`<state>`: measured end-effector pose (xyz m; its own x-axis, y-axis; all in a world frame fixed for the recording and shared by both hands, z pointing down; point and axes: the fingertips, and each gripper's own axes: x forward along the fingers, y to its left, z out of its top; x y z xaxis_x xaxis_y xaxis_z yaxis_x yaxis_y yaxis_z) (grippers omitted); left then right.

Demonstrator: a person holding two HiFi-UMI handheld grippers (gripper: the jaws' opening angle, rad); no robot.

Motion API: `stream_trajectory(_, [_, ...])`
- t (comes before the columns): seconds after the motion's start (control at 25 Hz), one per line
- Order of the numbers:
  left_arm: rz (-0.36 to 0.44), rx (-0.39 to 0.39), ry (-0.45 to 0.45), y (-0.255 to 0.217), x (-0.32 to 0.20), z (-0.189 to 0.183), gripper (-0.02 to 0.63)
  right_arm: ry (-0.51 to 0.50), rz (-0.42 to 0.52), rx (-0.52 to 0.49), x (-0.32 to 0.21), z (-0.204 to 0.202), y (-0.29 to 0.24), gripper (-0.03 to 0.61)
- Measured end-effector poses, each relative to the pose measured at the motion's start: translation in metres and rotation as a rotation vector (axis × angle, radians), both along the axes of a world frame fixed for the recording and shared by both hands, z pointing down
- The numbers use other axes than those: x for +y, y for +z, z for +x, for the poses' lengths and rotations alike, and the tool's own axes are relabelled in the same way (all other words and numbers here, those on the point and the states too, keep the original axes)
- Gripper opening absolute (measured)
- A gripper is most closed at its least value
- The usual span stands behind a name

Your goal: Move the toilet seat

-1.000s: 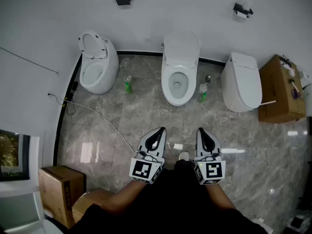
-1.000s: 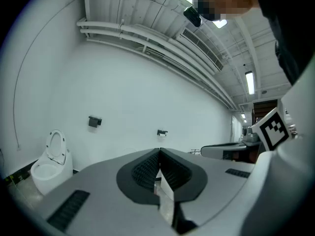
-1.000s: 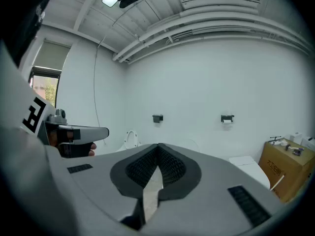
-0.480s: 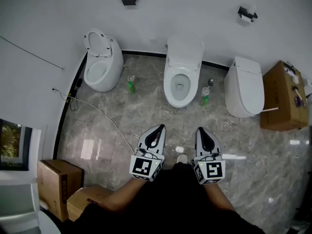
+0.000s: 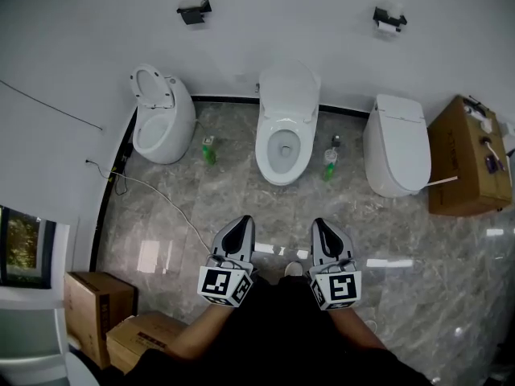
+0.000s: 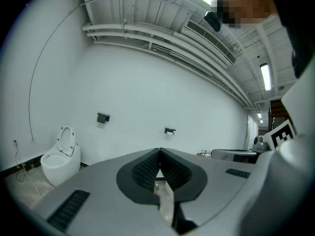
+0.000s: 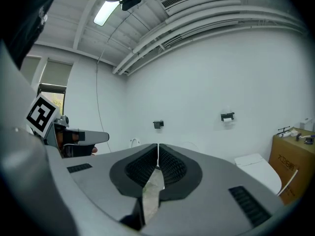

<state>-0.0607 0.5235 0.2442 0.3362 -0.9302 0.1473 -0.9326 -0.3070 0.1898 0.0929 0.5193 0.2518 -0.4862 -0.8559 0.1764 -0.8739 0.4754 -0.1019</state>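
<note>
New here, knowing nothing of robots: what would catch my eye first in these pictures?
Three white toilets line the wall: left toilet and middle toilet with lids up, right toilet closed. Below, the left gripper and right gripper are held side by side, both shut and empty.

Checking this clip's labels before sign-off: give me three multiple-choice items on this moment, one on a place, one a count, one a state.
1. The closed-lid toilet stands: A leftmost; B in the middle; C rightmost.
2. Green bottles in view: A one; B two; C four.
3. The left gripper and right gripper are: A both shut, empty; B both open; C gripping bottles.
Answers: C, its lid lies flat, next to the cardboard box; B, one each side of the middle toilet; A, each gripper view shows jaws together on nothing.
</note>
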Motion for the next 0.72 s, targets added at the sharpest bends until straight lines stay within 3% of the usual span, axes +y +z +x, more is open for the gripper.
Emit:
stream_trajectory(0.12, [0.013, -0.026, 0.023, -0.006, -0.004, 0.020, 0.015, 0.013, 0.006, -0.002, -0.002, 0.017, 0.001, 0.032])
stream_trajectory(0.28, [0.011, -0.053, 0.031, -0.006, -0.016, 0.018, 0.015, 0.038, -0.015, -0.020, -0.009, 0.023, 0.007, 0.032])
stream_trajectory(0.72, [-0.010, -0.027, 0.113, 0.022, -0.082, 0.020, 0.015, 0.130, -0.020, 0.035, -0.055, 0.032, 0.021, 0.032])
